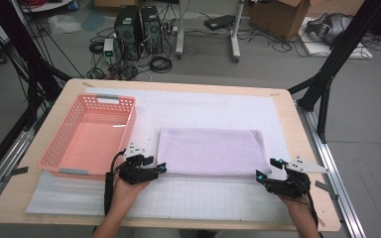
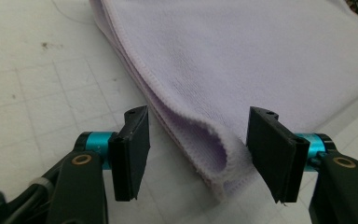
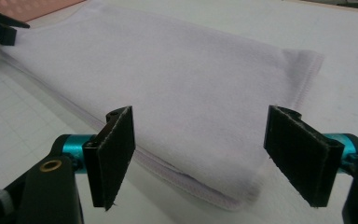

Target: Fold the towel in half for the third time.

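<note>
A folded lilac towel [image 1: 211, 150] lies flat on the white gridded mat in the middle of the table. My left gripper [image 1: 159, 168] is at the towel's near left corner, open, and that corner [image 2: 214, 154] sits between its jaws. My right gripper [image 1: 265, 168] is at the towel's near right corner, also open, with the corner [image 3: 223, 182] lying between its jaws. The towel's stacked layers and stitched hems show in both gripper views.
An empty pink plastic basket [image 1: 64, 148] stands on the table's left side, just left of my left gripper. The white gridded mat [image 1: 203, 198] covers most of the wooden table [image 1: 287, 106]. Computers, cables and boxes sit on the floor beyond.
</note>
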Demonstrator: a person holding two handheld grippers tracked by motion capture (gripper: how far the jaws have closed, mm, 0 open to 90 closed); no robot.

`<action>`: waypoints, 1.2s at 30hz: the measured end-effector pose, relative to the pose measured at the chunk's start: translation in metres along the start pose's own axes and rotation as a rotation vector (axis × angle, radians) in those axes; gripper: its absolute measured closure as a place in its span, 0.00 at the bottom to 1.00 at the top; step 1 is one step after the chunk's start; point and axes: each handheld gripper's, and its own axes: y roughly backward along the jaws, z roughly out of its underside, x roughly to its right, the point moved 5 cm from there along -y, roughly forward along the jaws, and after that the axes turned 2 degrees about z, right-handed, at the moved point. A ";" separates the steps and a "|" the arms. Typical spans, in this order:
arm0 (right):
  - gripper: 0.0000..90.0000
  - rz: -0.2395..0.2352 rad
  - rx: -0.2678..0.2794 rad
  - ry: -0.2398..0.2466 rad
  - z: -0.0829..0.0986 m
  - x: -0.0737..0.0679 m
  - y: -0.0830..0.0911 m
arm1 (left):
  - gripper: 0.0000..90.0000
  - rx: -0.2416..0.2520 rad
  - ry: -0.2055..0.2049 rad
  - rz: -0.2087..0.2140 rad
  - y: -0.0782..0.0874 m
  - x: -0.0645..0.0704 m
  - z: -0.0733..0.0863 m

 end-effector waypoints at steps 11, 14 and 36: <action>0.20 -0.046 -0.012 -0.021 -0.019 -0.015 -0.031 | 0.67 -0.026 -0.069 -0.029 -0.003 0.007 0.004; 0.20 -0.074 -0.019 -0.013 -0.026 -0.019 -0.045 | 0.69 -0.028 -0.052 -0.027 -0.004 0.007 0.004; 0.20 -0.181 -0.156 0.074 -0.114 -0.050 -0.169 | 0.85 -0.019 0.028 0.020 -0.004 0.006 0.005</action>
